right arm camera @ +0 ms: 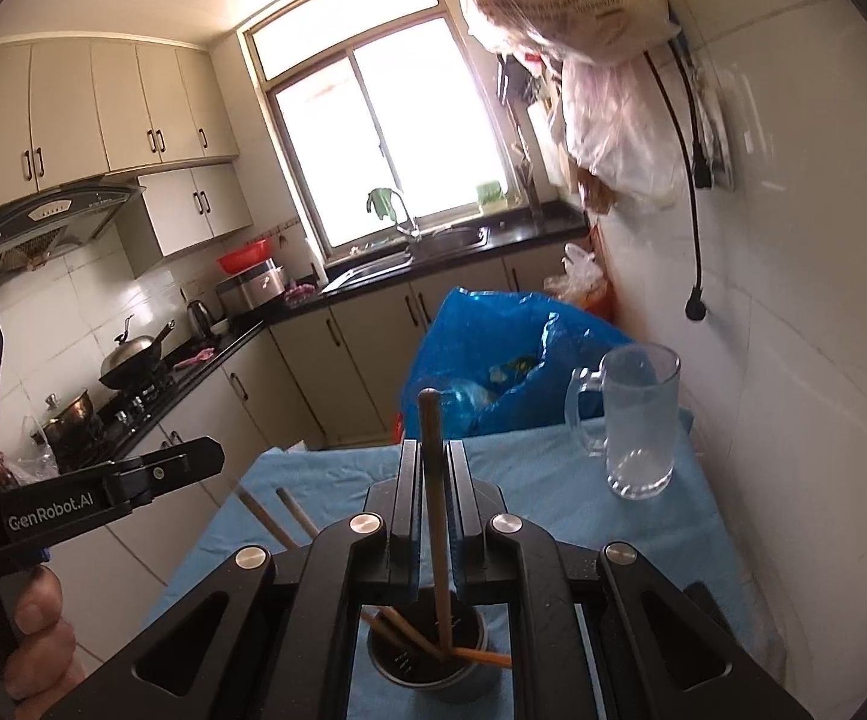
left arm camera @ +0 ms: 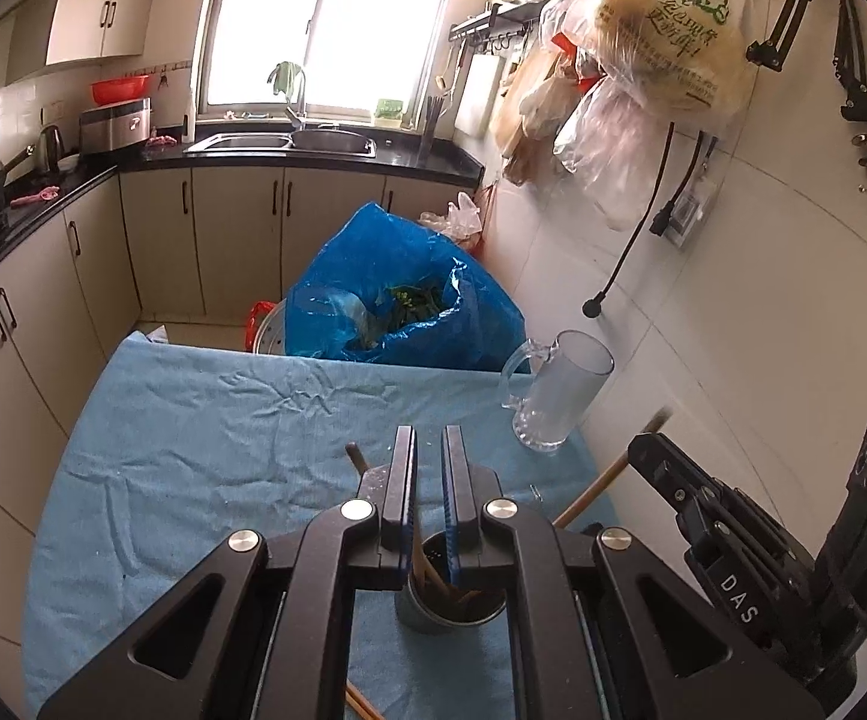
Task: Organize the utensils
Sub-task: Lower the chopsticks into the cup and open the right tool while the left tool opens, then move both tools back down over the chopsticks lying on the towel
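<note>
A dark metal cup (left arm camera: 451, 618) (right arm camera: 427, 660) stands on the blue cloth, right under both grippers, with several wooden chopsticks leaning in it. My right gripper (right arm camera: 432, 450) (left arm camera: 643, 447) is shut on one brown chopstick (right arm camera: 433, 480) (left arm camera: 589, 495). That chopstick stands nearly upright, its lower end inside the cup. My left gripper (left arm camera: 429, 438) (right arm camera: 217, 450) is shut, with nothing seen between its pads. Another chopstick (left arm camera: 358, 459) slants up out of the cup behind its left finger. Two more chopsticks (right arm camera: 289, 516) lean out to the left.
A clear glass mug (left arm camera: 559, 390) (right arm camera: 637, 420) stands at the table's far right corner by the white tiled wall. A blue plastic bag (left arm camera: 397, 300) sits just beyond the blue cloth (left arm camera: 193, 420). Loose chopsticks (left arm camera: 361, 705) lie near the front edge. A hand (right arm camera: 37, 630) grips the left gripper.
</note>
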